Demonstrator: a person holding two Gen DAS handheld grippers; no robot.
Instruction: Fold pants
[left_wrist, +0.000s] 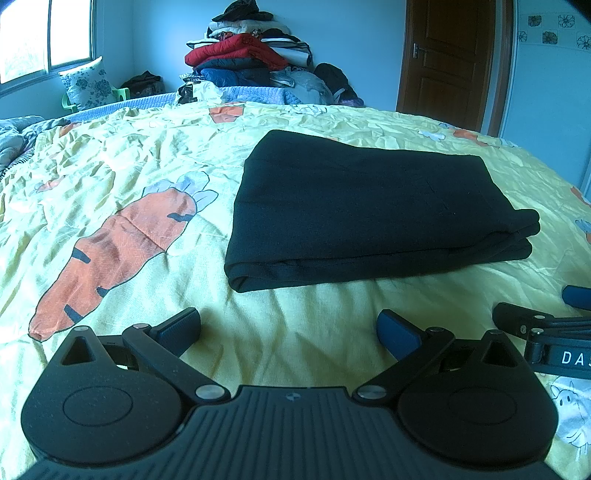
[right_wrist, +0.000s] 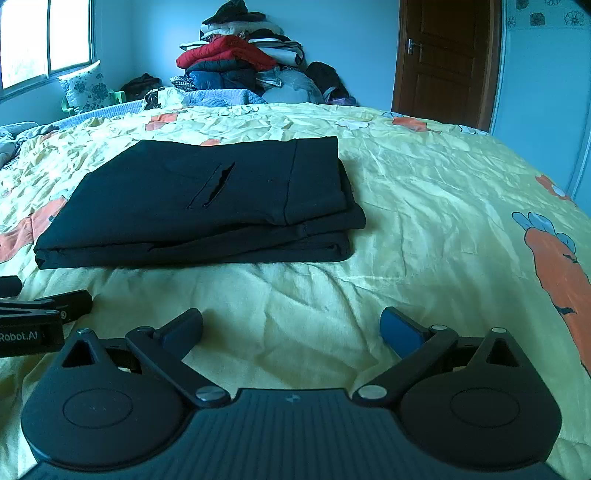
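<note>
- My left gripper (left_wrist: 289, 328) rests low over the yellow bedspread (left_wrist: 147, 155), its jaws spread wide and gripping nothing; bare wrinkled cloth shows between the blue pads (left_wrist: 397, 332).
- My right gripper (right_wrist: 291, 328) sits the same way, jaws apart and empty, just beside the left one, whose black linkage edges into the right wrist view at the left border.
- The black pants (left_wrist: 362, 206) lie folded into a flat, layered rectangle on the bedspread, ahead of both grippers and apart from them, touched by neither.
- From the right wrist view, a slit pocket (right_wrist: 212, 184) shows on the top layer of the pants (right_wrist: 207, 203), and the stacked folds are visible along the near and right edges.
- A large orange carrot print (left_wrist: 110, 254) marks the bedspread left of the pants in the left wrist view.
- Beyond the bed, a tall pile of clothes (left_wrist: 243, 48) with a red item near the top stands against the blue wall.
- A brown wooden door (left_wrist: 450, 55) stands shut at the right, a window (left_wrist: 44, 33) at the far left, with a floral pillow (left_wrist: 88, 83) below it.
</note>
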